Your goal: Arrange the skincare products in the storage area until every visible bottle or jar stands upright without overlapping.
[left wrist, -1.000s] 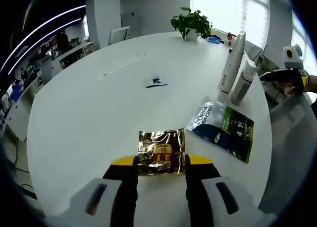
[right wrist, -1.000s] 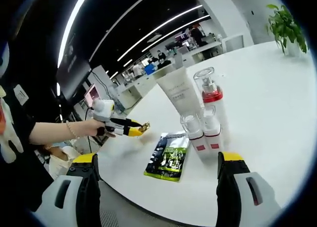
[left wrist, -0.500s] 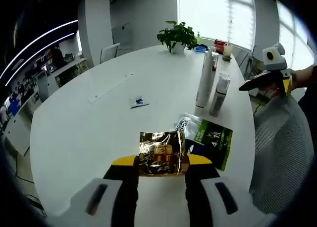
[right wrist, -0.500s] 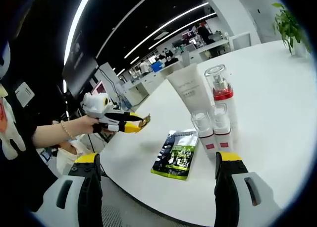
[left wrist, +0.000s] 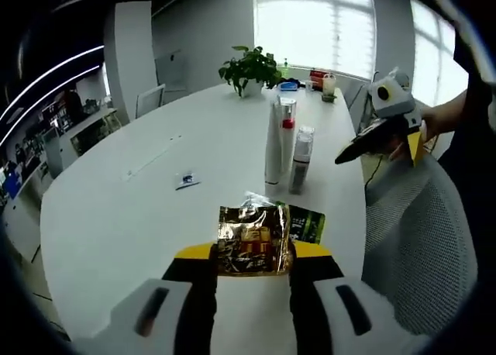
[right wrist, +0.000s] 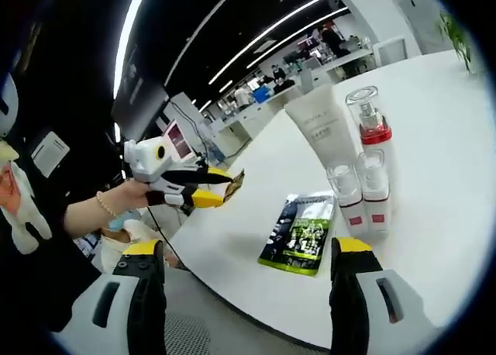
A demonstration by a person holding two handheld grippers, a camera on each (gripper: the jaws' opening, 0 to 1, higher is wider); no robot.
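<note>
My left gripper is shut on a gold foil sachet, held above the white table; the same gripper and gold sachet appear at the left of the right gripper view, in a person's hand. A tall white tube, a pump bottle with a red collar and two small clear-capped bottles stand upright together. A dark green and blue sachet lies flat beside them. My right gripper is open, off the table's edge, with nothing between its fingers; it also shows at the right of the left gripper view.
A potted plant and small items stand at the table's far end. A small white packet lies mid-table. A grey mesh chair sits at the table's right edge. Office desks and people fill the background.
Both cameras have swung; the left gripper with the gold sachet has lifted and moved away from the bottle group. The right gripper stays open.
</note>
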